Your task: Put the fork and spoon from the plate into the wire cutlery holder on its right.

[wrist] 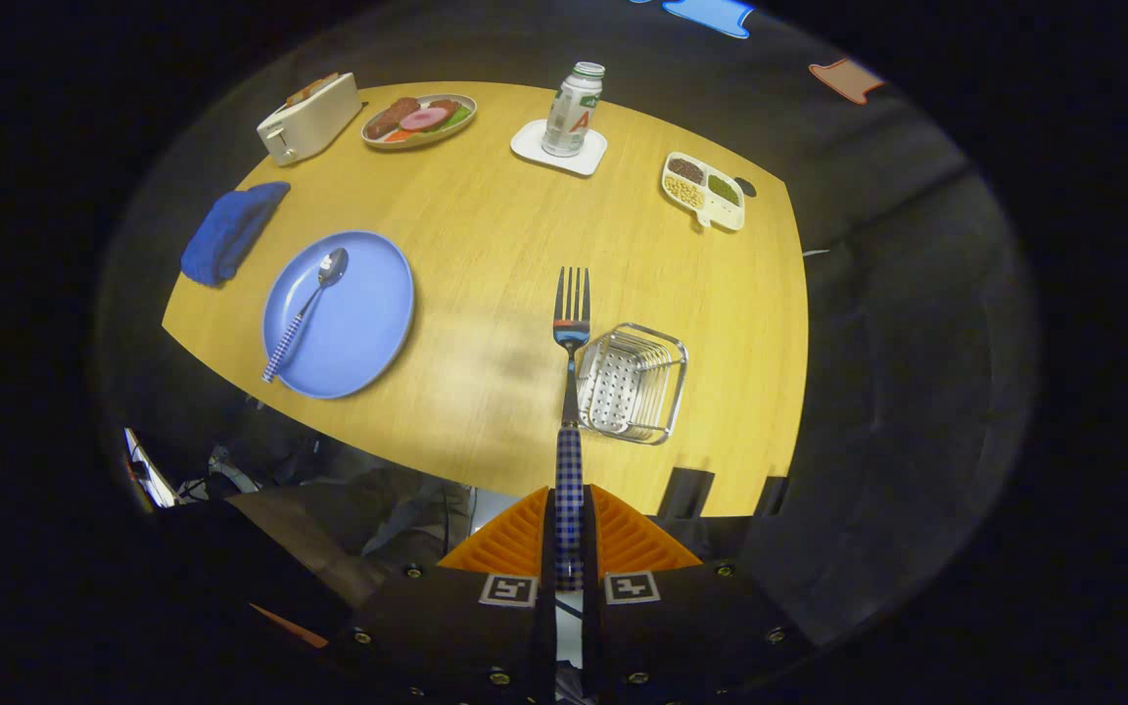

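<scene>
My gripper (570, 519) is shut on the checked handle of the fork (571, 333), which points straight ahead with its tines high above the wooden table. The wire cutlery holder (634, 384) stands on the table just right of the fork's neck, below it. Left of that lies the blue plate (368, 333), and on it rests the spoon (305, 313) with a checked handle, its bowl toward the far side.
At the far side of the round table (495, 245) are a white toaster (309, 117), a plate of food (419, 119), a bottle (572, 98) on a white coaster and a divided snack tray (704, 190). A blue cloth (231, 231) lies beyond the plate's left.
</scene>
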